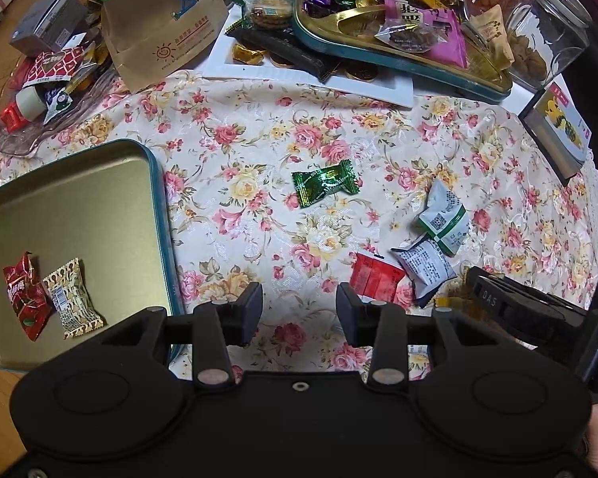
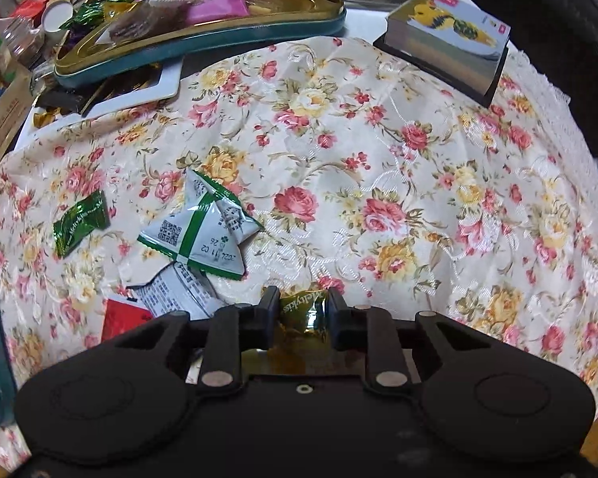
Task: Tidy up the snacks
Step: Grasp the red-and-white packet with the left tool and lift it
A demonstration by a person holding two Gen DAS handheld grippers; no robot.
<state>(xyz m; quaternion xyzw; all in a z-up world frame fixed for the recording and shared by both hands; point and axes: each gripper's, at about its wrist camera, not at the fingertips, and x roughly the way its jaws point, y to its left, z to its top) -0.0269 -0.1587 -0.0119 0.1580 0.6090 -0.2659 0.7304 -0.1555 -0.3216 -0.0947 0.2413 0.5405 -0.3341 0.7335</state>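
My left gripper (image 1: 299,310) is open and empty above the floral cloth. Left of it lies a gold tin lid (image 1: 71,199) holding a red candy (image 1: 24,294) and a cream patterned candy (image 1: 71,298). Ahead lie a green candy (image 1: 325,183), a white-green triangular packet (image 1: 444,219), a grey-white packet (image 1: 426,271) and a red packet (image 1: 374,279). My right gripper (image 2: 303,312) is shut on a gold candy (image 2: 303,314) low over the cloth. In the right wrist view the triangular packet (image 2: 203,231), green candy (image 2: 79,223), grey-white packet (image 2: 171,290) and red packet (image 2: 123,318) lie to its left.
A teal-rimmed gold tin (image 1: 398,55) full of snacks sits on a white tray (image 1: 311,83) at the back. A brown paper bag (image 1: 159,20), a glass dish (image 1: 32,135) with snacks, a clear jar (image 1: 546,28) and a small box (image 1: 558,127) ring the cloth.
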